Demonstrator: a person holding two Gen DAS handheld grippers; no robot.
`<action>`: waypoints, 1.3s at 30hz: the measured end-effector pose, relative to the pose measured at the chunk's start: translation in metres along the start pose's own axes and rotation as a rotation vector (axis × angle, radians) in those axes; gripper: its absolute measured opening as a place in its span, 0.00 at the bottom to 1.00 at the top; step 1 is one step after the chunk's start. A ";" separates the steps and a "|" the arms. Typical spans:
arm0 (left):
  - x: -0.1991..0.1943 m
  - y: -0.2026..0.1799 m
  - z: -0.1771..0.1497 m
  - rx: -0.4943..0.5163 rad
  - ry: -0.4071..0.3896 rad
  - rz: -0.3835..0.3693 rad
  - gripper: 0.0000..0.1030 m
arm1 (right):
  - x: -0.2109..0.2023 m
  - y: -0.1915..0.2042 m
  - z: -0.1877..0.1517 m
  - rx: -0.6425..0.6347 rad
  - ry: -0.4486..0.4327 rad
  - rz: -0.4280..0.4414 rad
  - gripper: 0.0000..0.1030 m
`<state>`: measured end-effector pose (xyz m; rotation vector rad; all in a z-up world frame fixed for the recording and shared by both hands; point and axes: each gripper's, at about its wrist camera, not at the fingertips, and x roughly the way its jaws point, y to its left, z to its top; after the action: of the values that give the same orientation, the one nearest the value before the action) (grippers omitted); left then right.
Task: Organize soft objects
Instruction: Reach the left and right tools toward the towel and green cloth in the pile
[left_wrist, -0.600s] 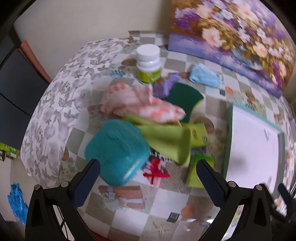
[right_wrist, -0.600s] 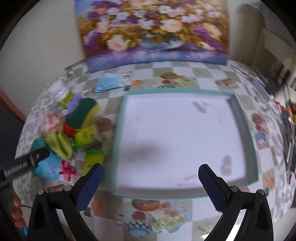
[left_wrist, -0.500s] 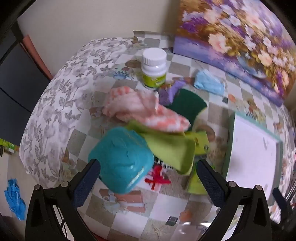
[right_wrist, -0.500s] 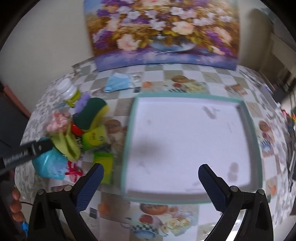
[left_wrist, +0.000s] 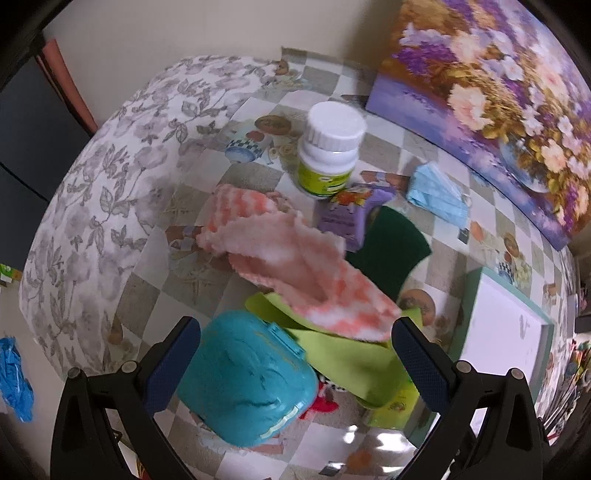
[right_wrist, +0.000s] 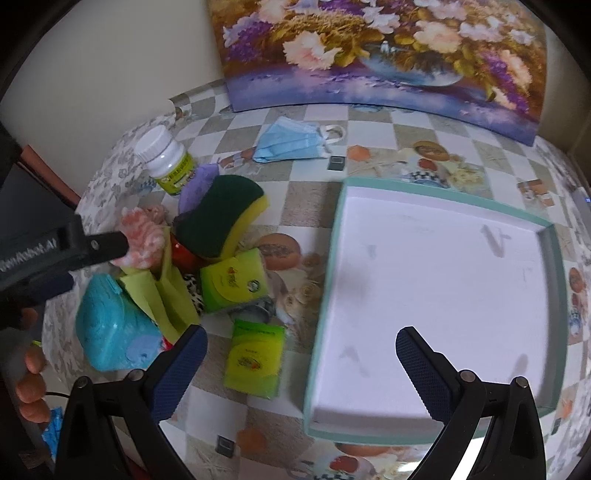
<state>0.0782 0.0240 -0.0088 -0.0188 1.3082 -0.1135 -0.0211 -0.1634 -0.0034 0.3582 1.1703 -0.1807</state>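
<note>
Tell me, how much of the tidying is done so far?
Nothing looks done: the white tray holds nothing. Both the left gripper and right gripper are open, holding nothing; the left hangs above the pile. Left to sort: pink cloth, green cloth, sponge, face mask.

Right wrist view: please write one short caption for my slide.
Open right gripper hovers over white tray, with soft items piled beside it.

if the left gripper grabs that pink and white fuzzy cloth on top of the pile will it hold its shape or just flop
Probably flop. The pink and white cloth lies crumpled in soft folds, draped over the green cloth, so it would likely sag from one pinched edge. Its fluffy pile suggests it is light and grips well. Lifting it might drag the green cloth underneath.
</note>
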 end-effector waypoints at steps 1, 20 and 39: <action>0.002 0.005 0.003 -0.015 0.004 -0.009 1.00 | -0.001 0.004 0.003 -0.003 -0.006 0.016 1.00; 0.021 0.045 0.027 -0.112 0.013 -0.023 1.00 | 0.039 0.072 0.007 -0.090 0.047 0.185 0.82; 0.010 0.023 0.015 -0.024 0.008 -0.088 0.95 | 0.036 0.076 0.000 -0.146 0.035 0.265 0.07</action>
<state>0.0974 0.0453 -0.0166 -0.0969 1.3166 -0.1732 0.0176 -0.0913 -0.0230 0.3852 1.1510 0.1420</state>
